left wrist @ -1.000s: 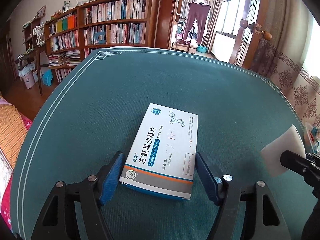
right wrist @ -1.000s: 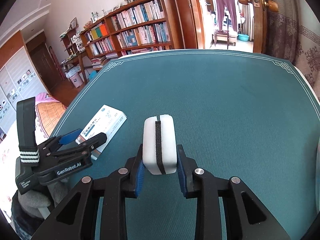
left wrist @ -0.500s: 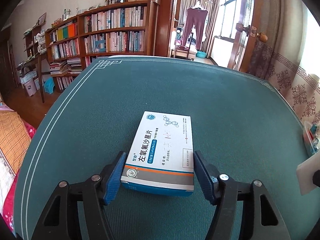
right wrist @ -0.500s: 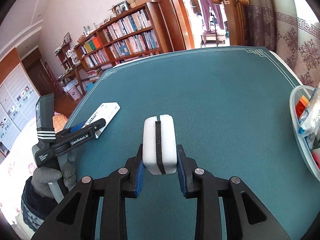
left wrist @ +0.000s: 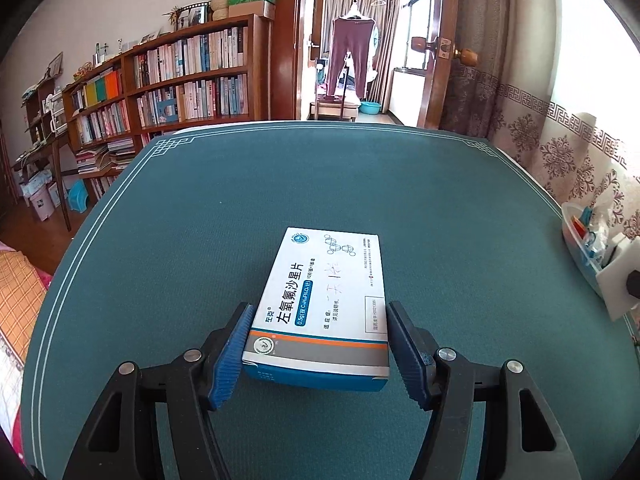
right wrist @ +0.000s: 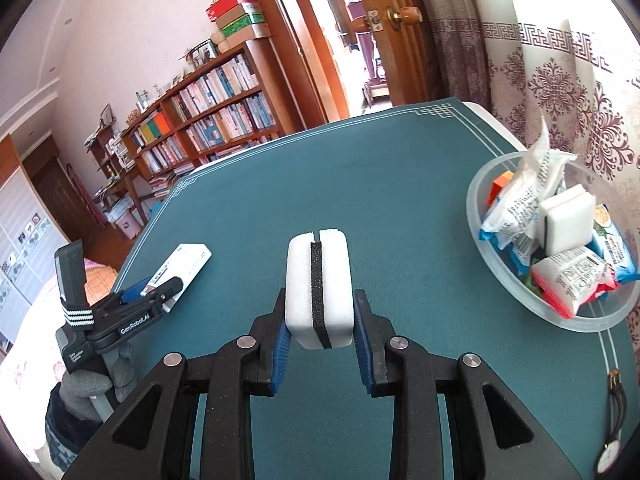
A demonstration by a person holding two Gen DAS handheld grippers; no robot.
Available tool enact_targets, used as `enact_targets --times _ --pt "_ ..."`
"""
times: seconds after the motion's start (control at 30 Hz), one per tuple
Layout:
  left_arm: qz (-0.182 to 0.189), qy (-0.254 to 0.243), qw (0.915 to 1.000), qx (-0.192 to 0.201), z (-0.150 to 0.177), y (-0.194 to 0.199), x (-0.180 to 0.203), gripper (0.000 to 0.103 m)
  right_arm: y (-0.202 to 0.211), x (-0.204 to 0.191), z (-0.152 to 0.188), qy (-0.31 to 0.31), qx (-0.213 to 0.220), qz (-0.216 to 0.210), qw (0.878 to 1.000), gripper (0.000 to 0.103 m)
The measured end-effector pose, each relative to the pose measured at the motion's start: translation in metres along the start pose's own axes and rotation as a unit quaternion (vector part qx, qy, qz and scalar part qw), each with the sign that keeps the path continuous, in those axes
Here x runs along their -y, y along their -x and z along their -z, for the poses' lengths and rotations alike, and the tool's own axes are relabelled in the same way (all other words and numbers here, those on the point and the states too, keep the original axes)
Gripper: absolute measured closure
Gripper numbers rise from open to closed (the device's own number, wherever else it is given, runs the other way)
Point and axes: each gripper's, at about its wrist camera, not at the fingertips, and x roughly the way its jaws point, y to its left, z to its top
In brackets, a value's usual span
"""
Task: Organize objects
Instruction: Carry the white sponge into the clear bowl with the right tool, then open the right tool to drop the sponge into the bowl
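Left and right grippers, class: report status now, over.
Left gripper straddling medicine box on table, contact unclear. Right gripper shut on sponge. Bowl at right already holds snack packets; path looks open.

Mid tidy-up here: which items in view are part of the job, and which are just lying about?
Part of the job:
- medicine box between the left tool's fingers
- sponge held in the right tool
- clear bowl holding snack packets and another sponge

Lying about:
- wristwatch
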Motion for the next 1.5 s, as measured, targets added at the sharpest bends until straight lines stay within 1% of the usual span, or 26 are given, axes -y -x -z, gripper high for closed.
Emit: enact_targets --times 0.3,0.5,0.63,0.77,0.9,1.1,1.3,1.5 --pt "0.051 -0.016 0.9986 0.001 -0.001 0.016 0.042 0.034 0.045 0.053 -0.021 -0.036 0.054 0.049 0.997 0.073" --pt "0.077 -0.042 0.9961 0.006 -0.004 0.026 0.076 0.034 0.069 0.097 -0.040 -0.060 0.093 0.091 0.990 0.073" --pt "0.090 -0.062 0.9940 0.010 -0.006 0.032 0.100 0.034 0.071 0.127 -0.053 -0.080 0.108 0.117 0.984 0.073" --pt "0.102 -0.077 0.9916 0.015 -0.009 0.039 0.120 0.034 0.064 0.155 -0.066 -0.092 0.108 0.135 0.981 0.073" --pt "0.115 -0.089 0.9892 0.017 -0.010 0.045 0.136 0.034 0.045 0.180 -0.077 -0.104 0.096 0.147 0.979 0.073" --pt "0.123 -0.107 0.9866 0.016 -0.010 0.048 0.153 0.034 0.014 0.212 -0.089 -0.135 0.067 0.135 0.979 0.073" --pt "0.125 -0.113 0.9856 0.010 -0.010 0.043 0.163 0.034 -0.008 0.220 -0.095 -0.122 0.051 0.164 0.977 0.073" --pt "0.131 -0.115 0.9847 0.009 -0.010 0.044 0.167 0.034 -0.019 0.223 -0.101 -0.117 0.036 0.161 0.979 0.072"
